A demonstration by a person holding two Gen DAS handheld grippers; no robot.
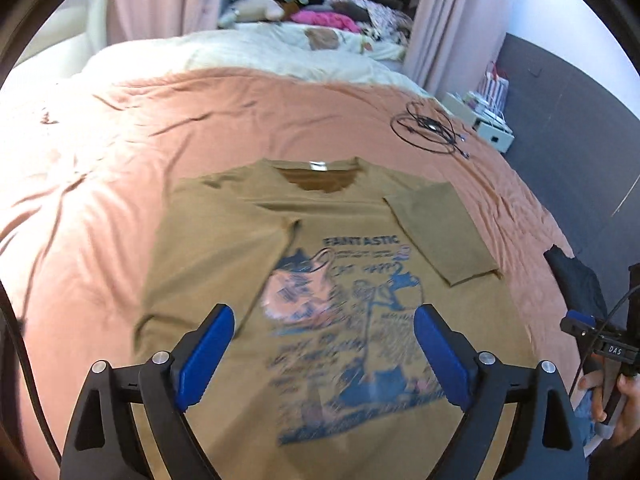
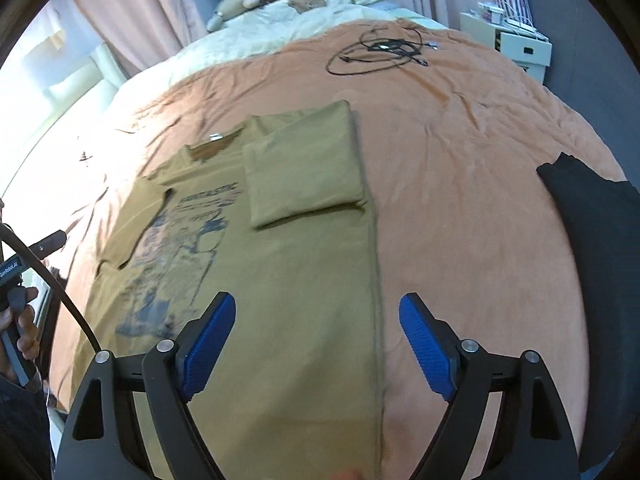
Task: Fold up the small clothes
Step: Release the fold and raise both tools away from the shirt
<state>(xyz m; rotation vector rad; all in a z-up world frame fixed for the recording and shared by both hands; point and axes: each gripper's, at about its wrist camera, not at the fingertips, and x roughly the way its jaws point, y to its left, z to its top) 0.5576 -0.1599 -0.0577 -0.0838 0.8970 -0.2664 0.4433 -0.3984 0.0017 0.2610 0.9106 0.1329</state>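
Both wrist views close above bed, sharing tan shirt [image 1: 224, 248].

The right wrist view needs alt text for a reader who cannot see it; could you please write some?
A tan graphic T-shirt lies on an orange bedspread, both sides and sleeves folded inward, its straight right edge running between the open right gripper's blue pads. A black garment lies at right and coiled black cables beyond.

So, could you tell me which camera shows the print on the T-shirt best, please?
The left wrist view: the print faces the camera almost head-on between the open left gripper, and the word FANTASTIC is readable. In the right wrist view the print sits off to the left, slanted, smaller and blurred, so nothing is legible.
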